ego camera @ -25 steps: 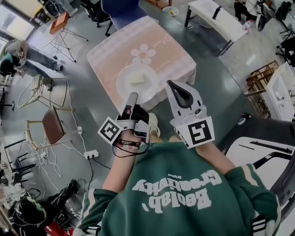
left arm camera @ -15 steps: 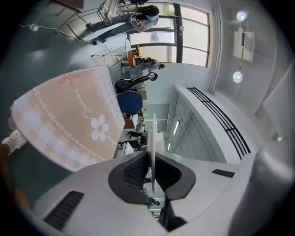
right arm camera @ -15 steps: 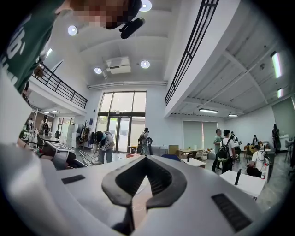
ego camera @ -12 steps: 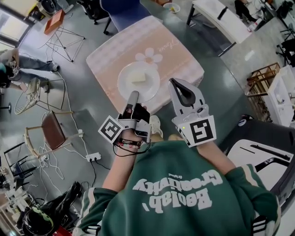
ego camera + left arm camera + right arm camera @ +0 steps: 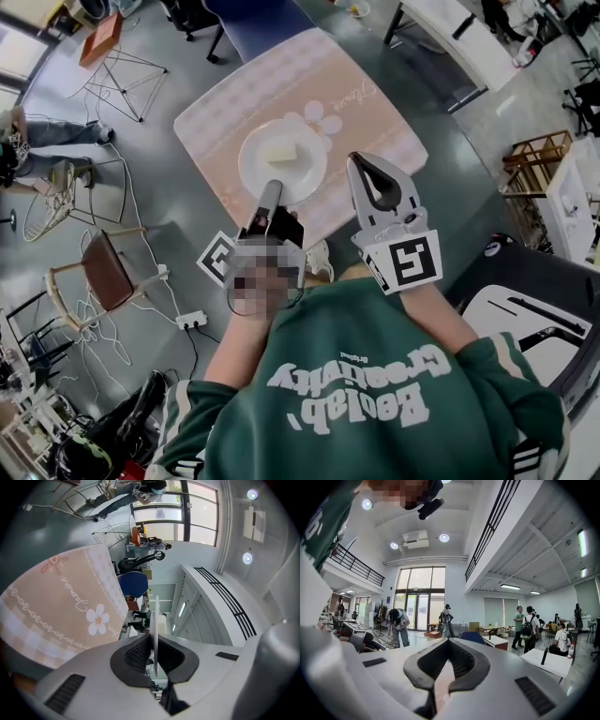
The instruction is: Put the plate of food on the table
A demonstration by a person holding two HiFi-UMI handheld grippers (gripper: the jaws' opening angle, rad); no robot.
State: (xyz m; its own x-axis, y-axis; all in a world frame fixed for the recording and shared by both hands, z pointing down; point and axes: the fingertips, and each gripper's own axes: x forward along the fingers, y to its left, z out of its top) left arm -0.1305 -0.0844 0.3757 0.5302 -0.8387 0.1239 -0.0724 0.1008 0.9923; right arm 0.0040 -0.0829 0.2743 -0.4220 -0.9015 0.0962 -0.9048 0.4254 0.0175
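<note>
A white plate carrying a pale block of food hangs over the near half of a table with a pink flower-print cloth. My left gripper is shut on the plate's near rim. In the left gripper view the plate shows edge-on, pinched between the dark pads, with the cloth to its left. My right gripper floats beside the plate to the right, shut with nothing held. In the right gripper view its tips meet.
A blue chair stands beyond the table and a wooden chair on the floor at left. A white table is at upper right. Cables and a power strip lie on the floor. Several people stand far off.
Both grippers have moved forward toward the table. The plate, held the whole time, went from the table's near edge to further over the cloth.
</note>
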